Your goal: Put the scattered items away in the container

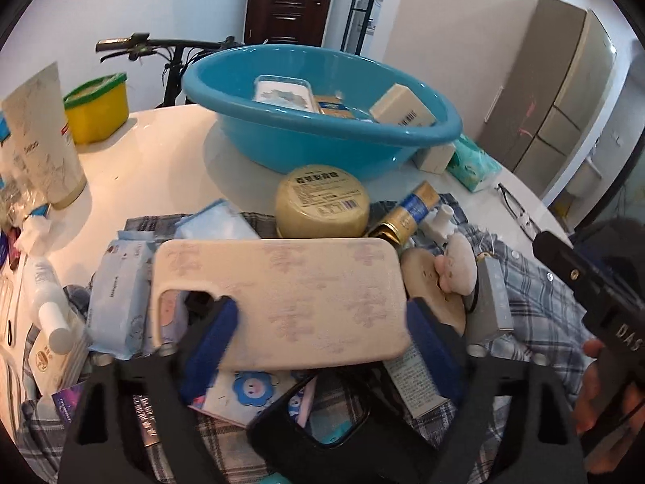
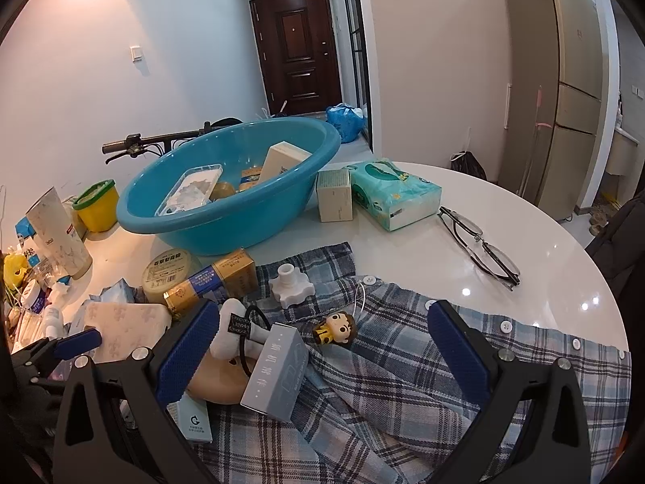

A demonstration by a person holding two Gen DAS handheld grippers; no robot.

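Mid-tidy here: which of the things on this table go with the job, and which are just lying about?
Job: blue basin; phone case held in the left hand-held gripper; round jar; gold-blue box; grey box; figurine.
Probably just lying about: glasses; plaid shirt; yellow tub; bicycle handlebar.
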